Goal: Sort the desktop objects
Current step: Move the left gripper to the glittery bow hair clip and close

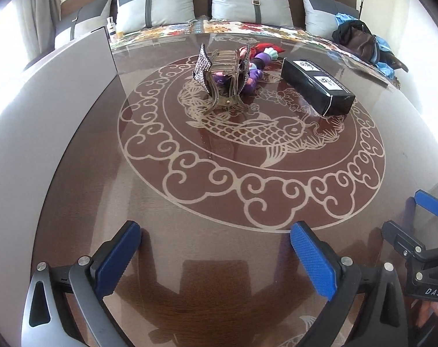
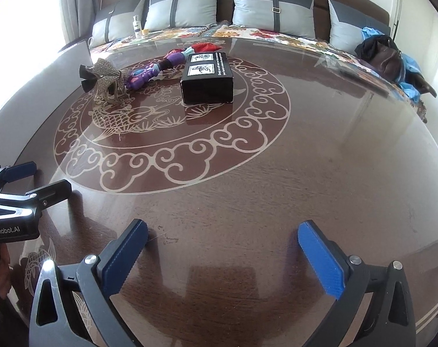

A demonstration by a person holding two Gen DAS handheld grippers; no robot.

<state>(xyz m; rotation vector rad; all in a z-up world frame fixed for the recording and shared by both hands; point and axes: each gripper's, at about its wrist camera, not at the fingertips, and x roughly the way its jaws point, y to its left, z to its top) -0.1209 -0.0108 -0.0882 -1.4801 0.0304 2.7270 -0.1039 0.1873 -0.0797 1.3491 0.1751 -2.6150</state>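
- Blue-padded left tongs (image 1: pixel 216 256) and right tongs (image 2: pixel 223 256) both gape wide and empty, low over the near surface (image 2: pixel 247 202).
- Sorting looks unstarted; the next move calls for a reach forward.
- Well ahead lie the hair clip (image 1: pixel 221 75), purple toy (image 2: pixel 152 70) and black box (image 2: pixel 207 79), clustered on the fish motif.

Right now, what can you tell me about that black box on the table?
The black box is long, rectangular and glossy, with two white picture labels and a strip of white text on top. It lies flat and closed on the table, over the fish pattern's edge. The purple toy lies close beside it; contact unclear.
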